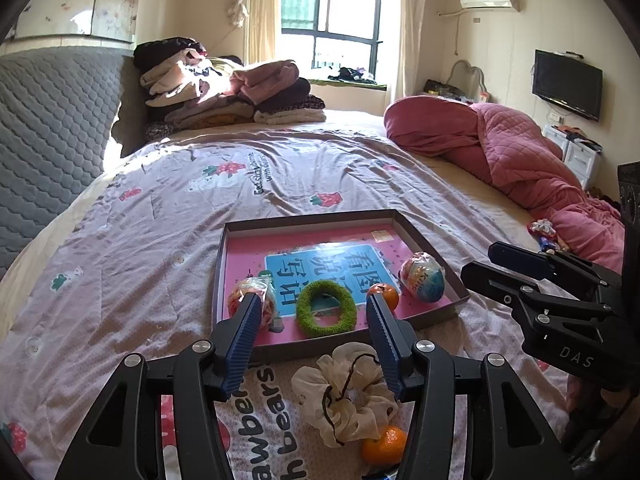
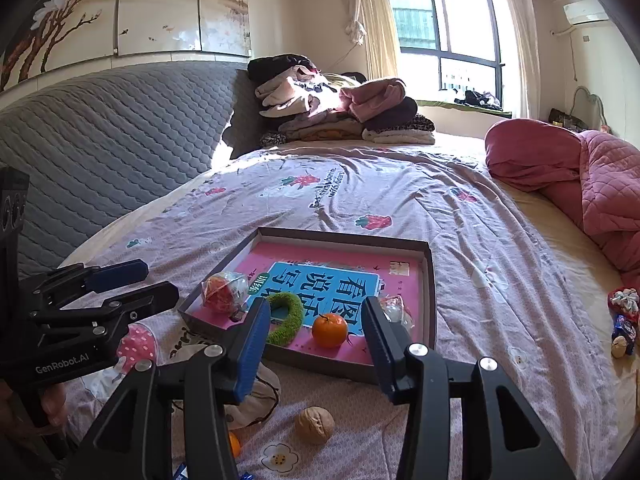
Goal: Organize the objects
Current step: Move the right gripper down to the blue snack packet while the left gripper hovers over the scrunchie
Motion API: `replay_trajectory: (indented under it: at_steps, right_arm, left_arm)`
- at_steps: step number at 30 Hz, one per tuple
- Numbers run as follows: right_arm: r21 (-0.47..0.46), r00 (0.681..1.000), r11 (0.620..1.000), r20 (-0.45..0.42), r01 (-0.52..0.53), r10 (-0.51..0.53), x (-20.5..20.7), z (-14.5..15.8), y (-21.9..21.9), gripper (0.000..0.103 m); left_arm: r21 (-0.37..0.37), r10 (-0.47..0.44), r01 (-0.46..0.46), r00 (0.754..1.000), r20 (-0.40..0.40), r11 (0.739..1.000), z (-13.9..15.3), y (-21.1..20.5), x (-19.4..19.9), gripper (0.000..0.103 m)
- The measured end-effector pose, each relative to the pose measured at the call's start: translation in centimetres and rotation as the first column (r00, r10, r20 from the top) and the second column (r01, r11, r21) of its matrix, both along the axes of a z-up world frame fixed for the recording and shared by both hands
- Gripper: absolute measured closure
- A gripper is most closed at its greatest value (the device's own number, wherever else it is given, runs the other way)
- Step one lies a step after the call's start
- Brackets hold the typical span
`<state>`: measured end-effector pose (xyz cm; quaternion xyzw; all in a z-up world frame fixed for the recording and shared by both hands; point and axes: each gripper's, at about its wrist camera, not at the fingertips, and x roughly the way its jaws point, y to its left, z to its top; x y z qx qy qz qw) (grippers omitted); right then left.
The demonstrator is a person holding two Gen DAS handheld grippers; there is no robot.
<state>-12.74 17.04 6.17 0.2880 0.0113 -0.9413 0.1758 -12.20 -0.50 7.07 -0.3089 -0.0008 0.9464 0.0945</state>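
Fuzzy green, the ring [image 1: 326,307] lies in the shallow cardboard tray [image 1: 424,240], seen from the left wrist between our left gripper [image 1: 314,316] fingers, which stand wide and empty. We judge a drop just finished; next comes the crumpled cream scrunchie [image 1: 344,390] or the smooth orange [image 1: 382,446] on the sheet. From the right wrist, our right gripper [image 2: 316,324] is also open, holding nothing, above another orange [image 2: 329,330] in the tray. A wrinkled walnut [image 2: 315,425] waits outside.
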Motion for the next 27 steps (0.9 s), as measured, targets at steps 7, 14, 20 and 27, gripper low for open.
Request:
replay_trajectory:
  at_steps: [7, 14, 20, 27]
  right_arm:
    - [-0.003, 1.0, 1.0, -0.017, 0.013, -0.013, 1.2, 0.0, 0.3, 0.055]
    - [-0.017, 0.999, 1.0, -0.043, 0.022, -0.022, 2.5, 0.4, 0.4, 0.055]
    - [-0.03, 0.999, 0.999, -0.042, 0.02, -0.021, 3.3, 0.4, 0.6, 0.054]
    - [-0.042, 0.999, 0.999, -0.041, 0.027, -0.029, 4.2, 0.7, 0.7, 0.054]
  left_arm:
    - [0.005, 0.001, -0.001, 1.0, 0.006, 1.0, -0.4, 0.0, 0.9, 0.043]
    - [0.025, 0.005, -0.006, 1.0, 0.025, 1.0, -0.7, 0.1, 2.2, 0.042]
    - [0.033, 0.013, -0.013, 1.0, 0.015, 0.999, -0.5, 0.1, 3.0, 0.042]
    - [0.029, 0.012, -0.012, 1.0, 0.009, 0.999, -0.1, 0.2, 3.9, 0.042]
